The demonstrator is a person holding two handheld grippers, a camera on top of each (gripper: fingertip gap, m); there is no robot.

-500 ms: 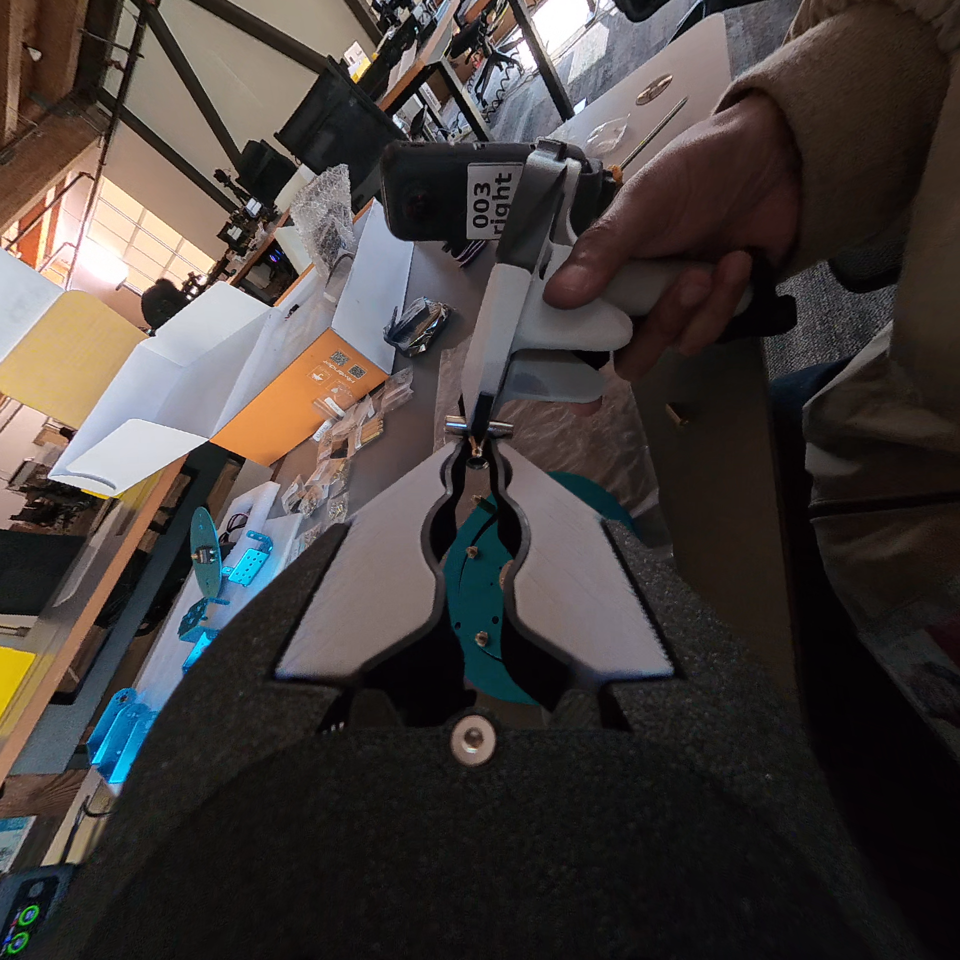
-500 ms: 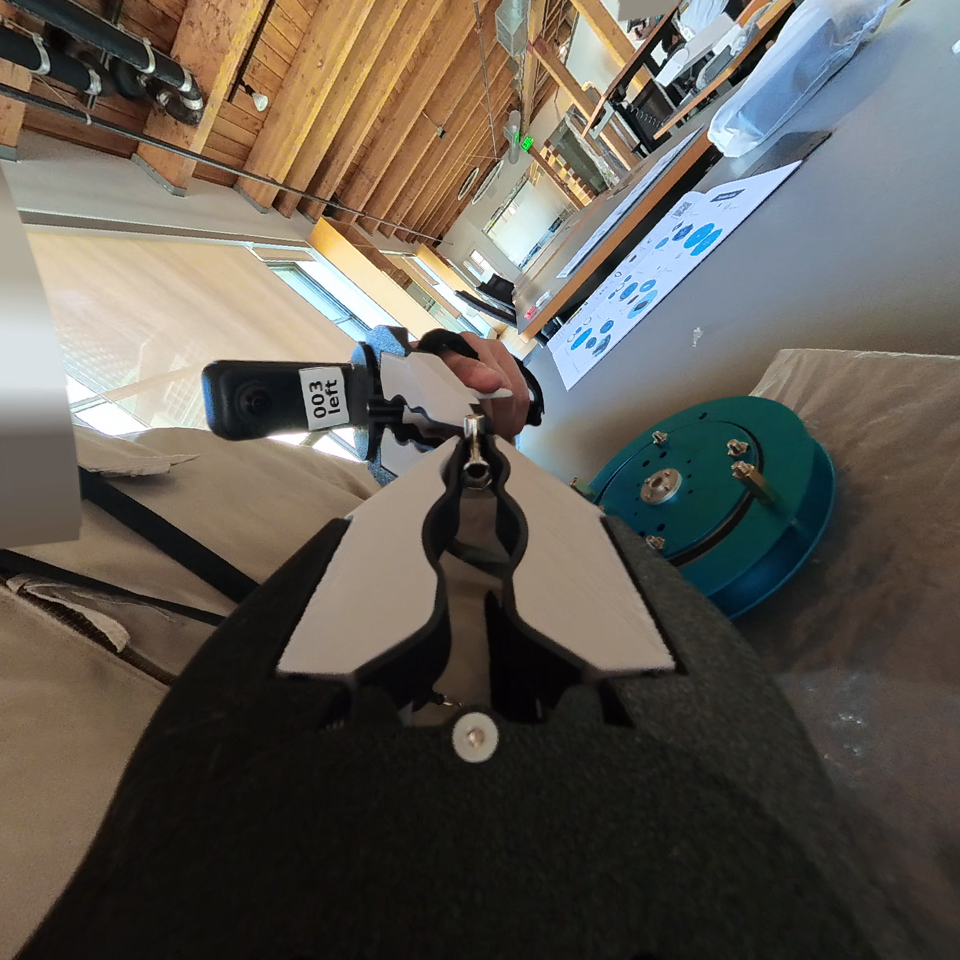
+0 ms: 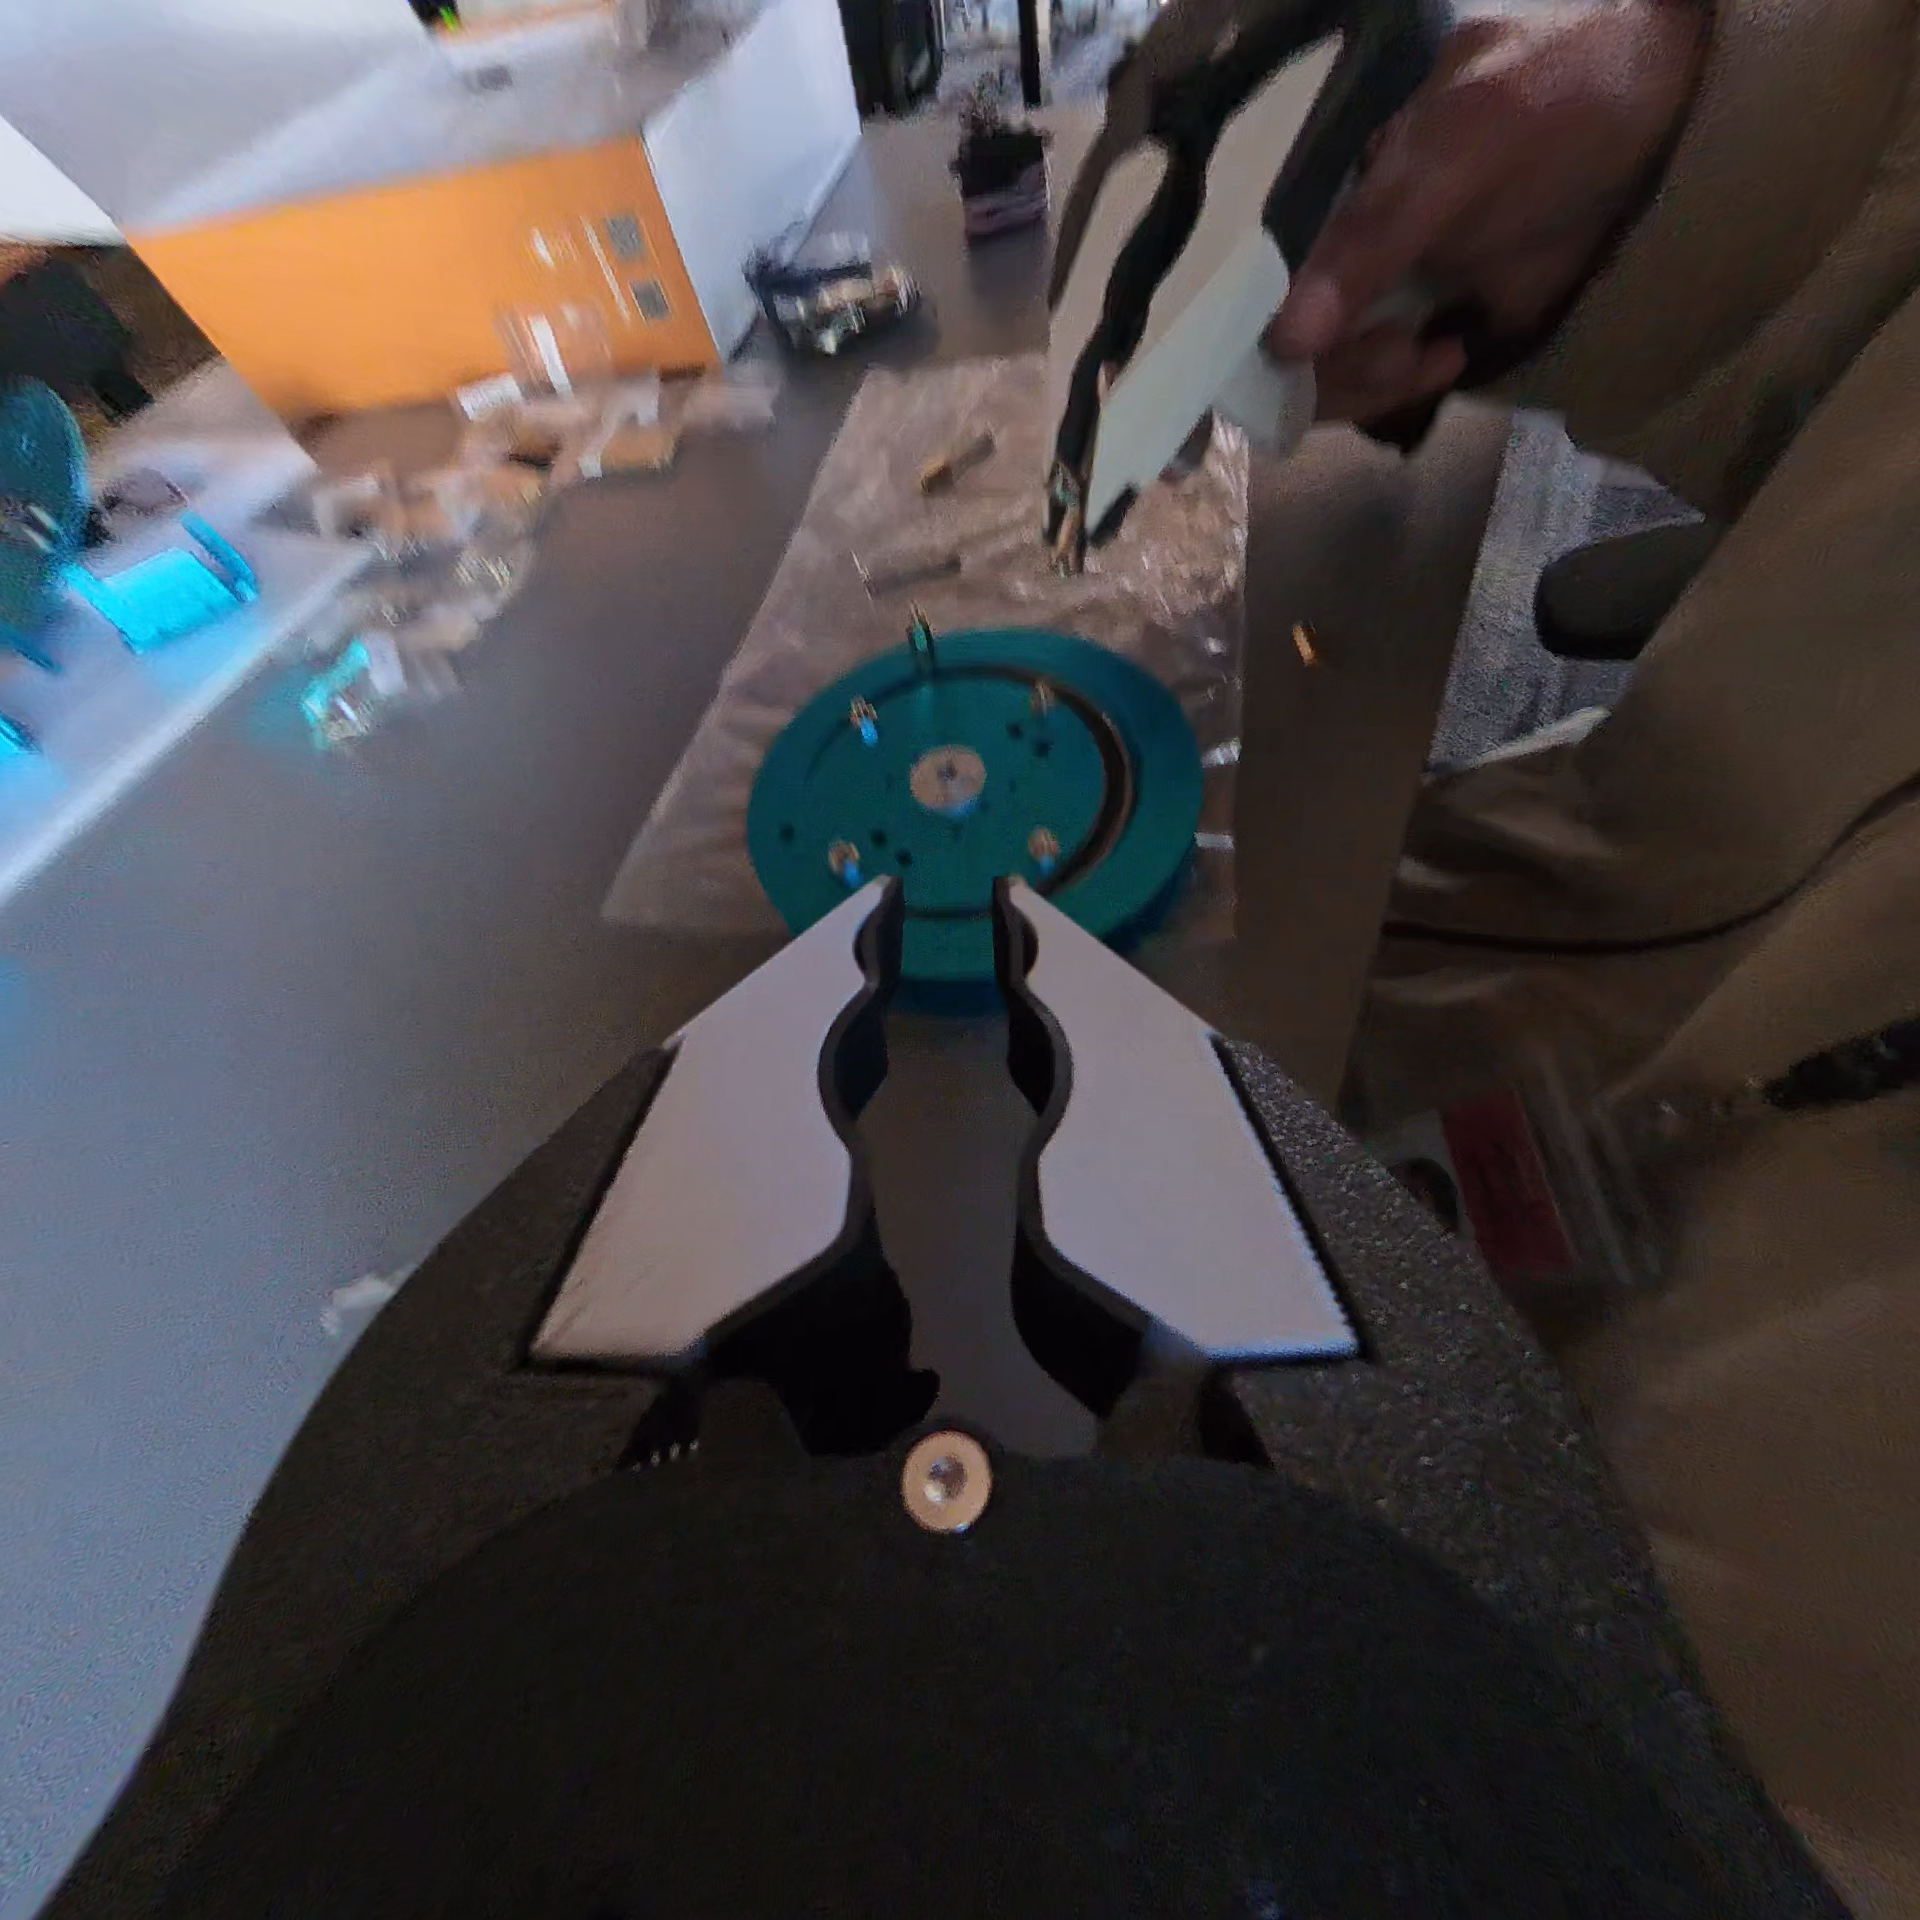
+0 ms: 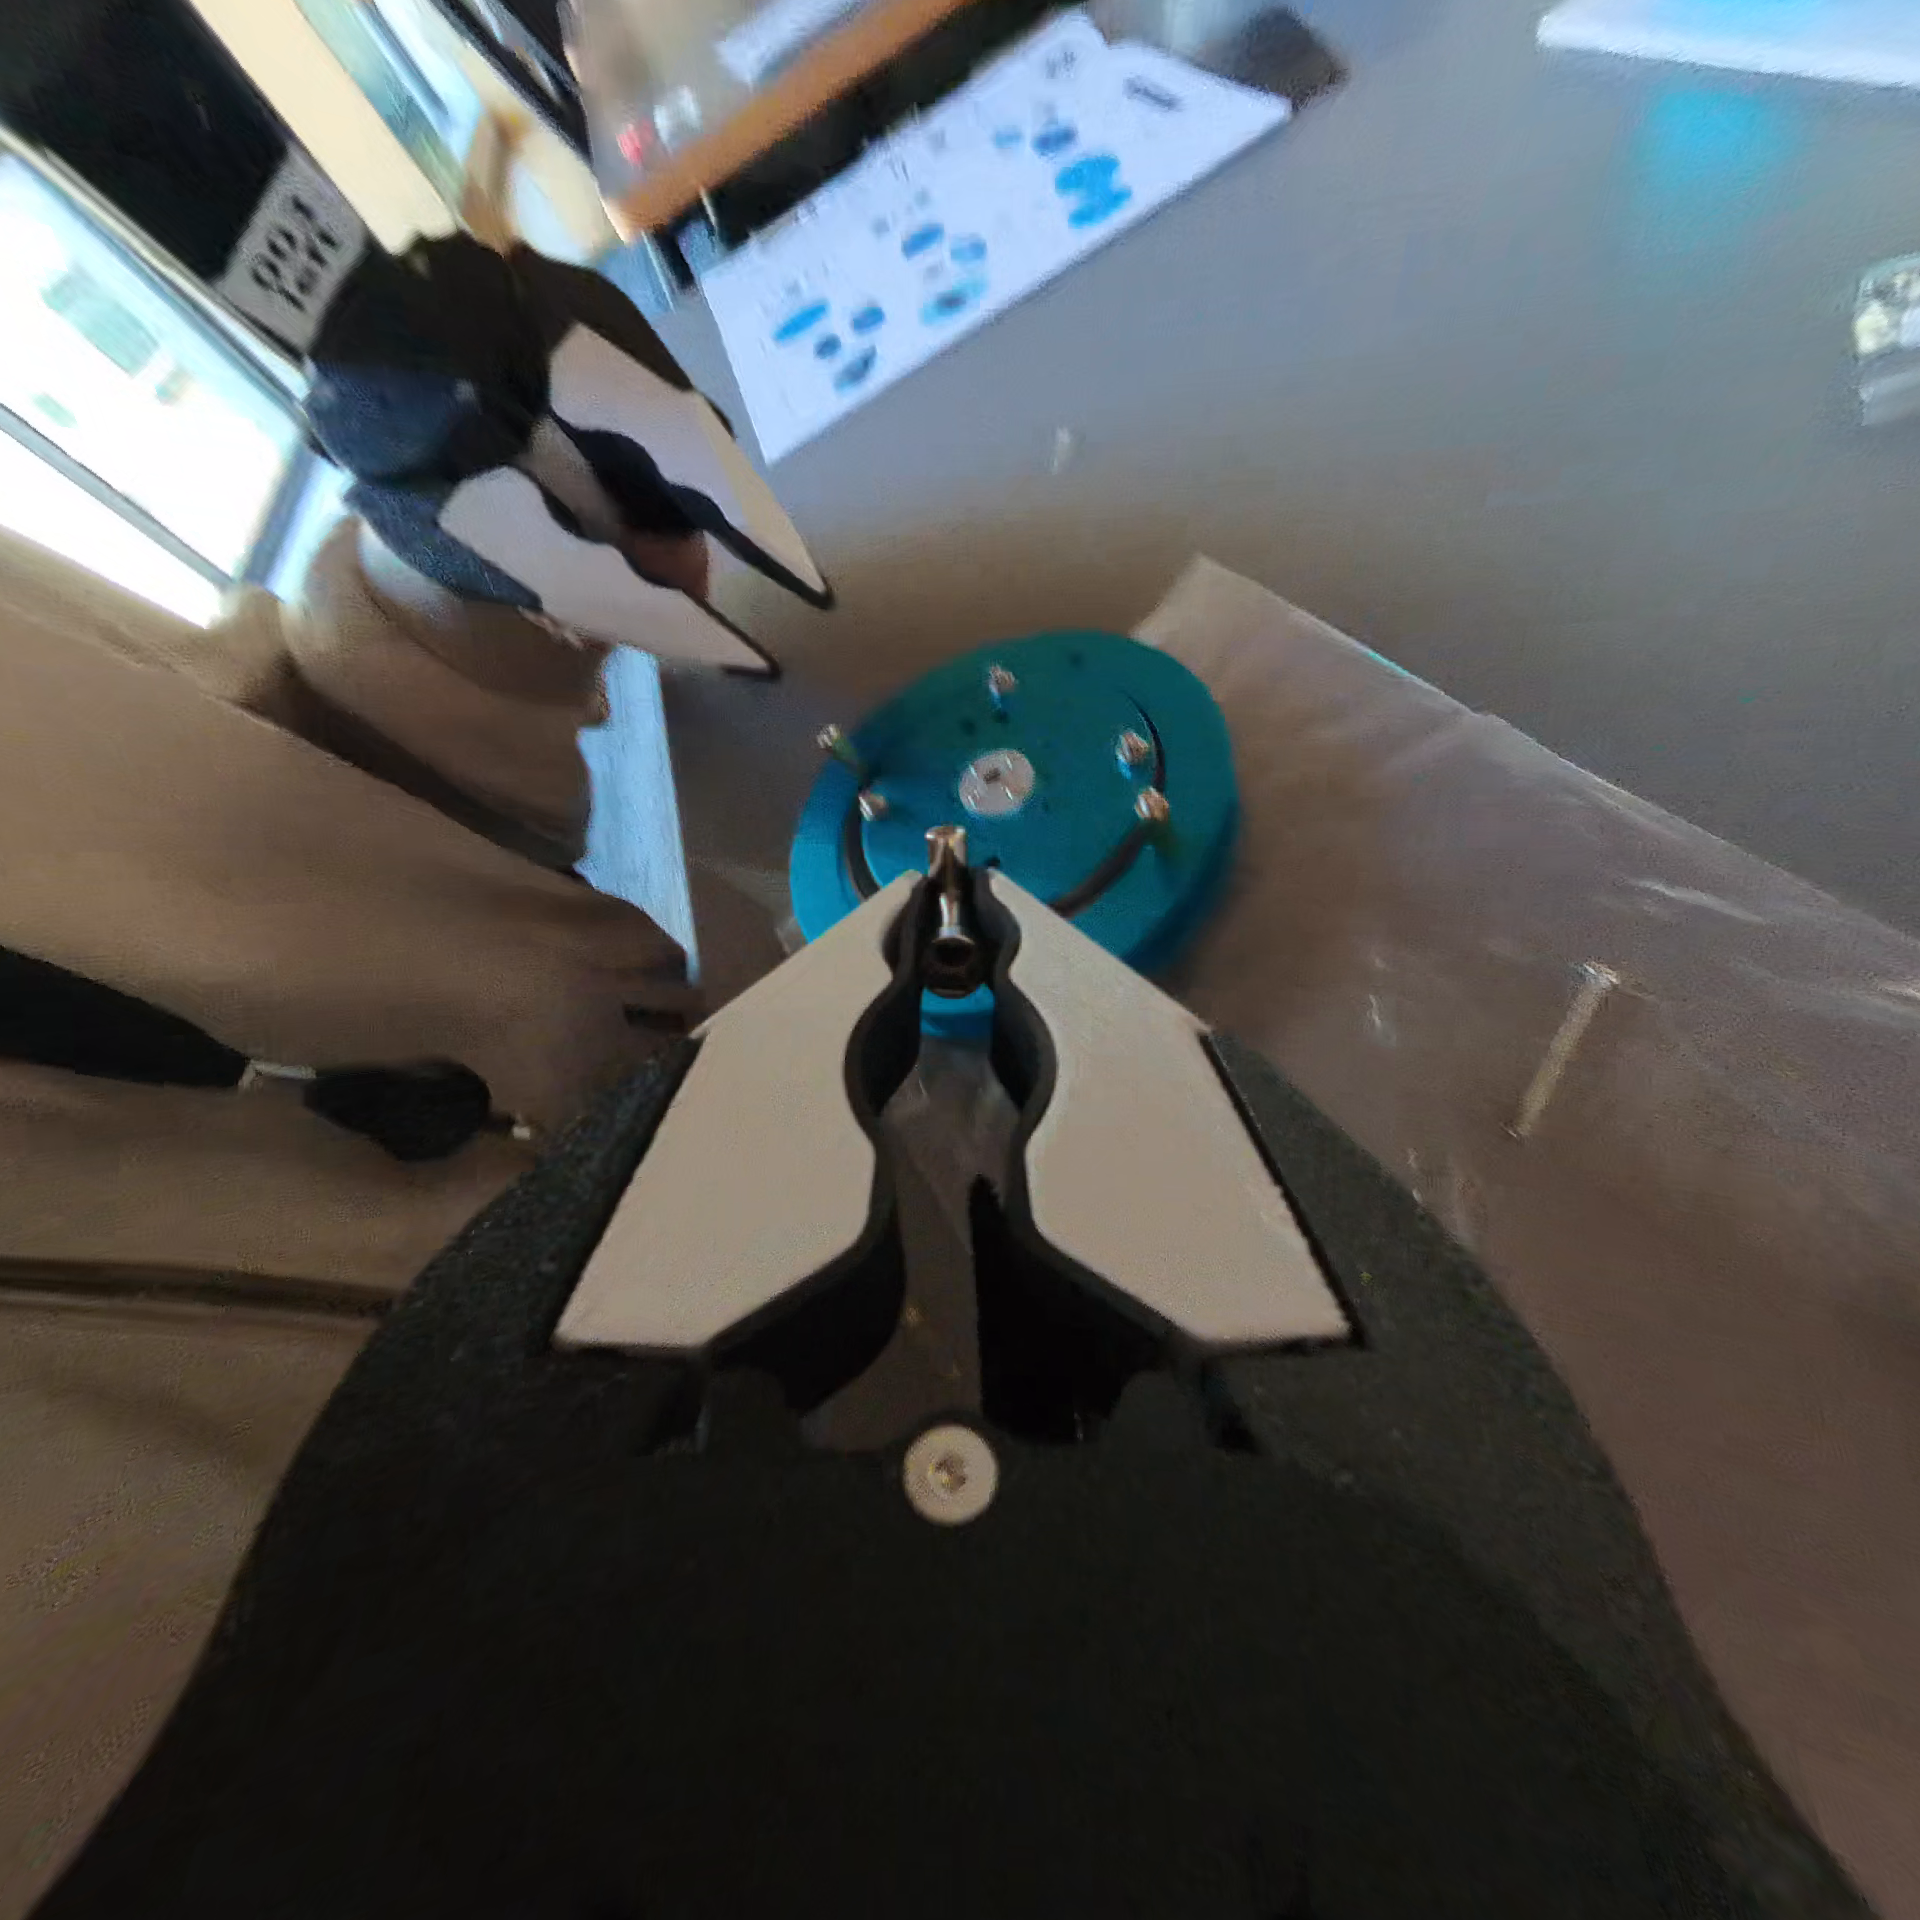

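Left wrist view: the left gripper (image 3: 945, 883) hangs released and empty above the teal disc (image 3: 971, 800) on a plastic sheet (image 3: 1039, 499); an orange-and-white box (image 3: 436, 270) stands open behind.

Right wrist view: the right gripper (image 4: 951, 883) pinches a small metal screw (image 4: 948, 914) just above the disc.

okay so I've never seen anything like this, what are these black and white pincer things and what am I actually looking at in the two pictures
They are two hand-held grippers, one in each of a person's hands; each carries a camera looking along its fingers. The left wrist view shows the left gripper, open and empty, pointing at a teal round disc studded with small metal posts, lying on a clear plastic sheet on a grey table. The right wrist view shows the right gripper shut on a small metal screw. An orange box stands farther back.
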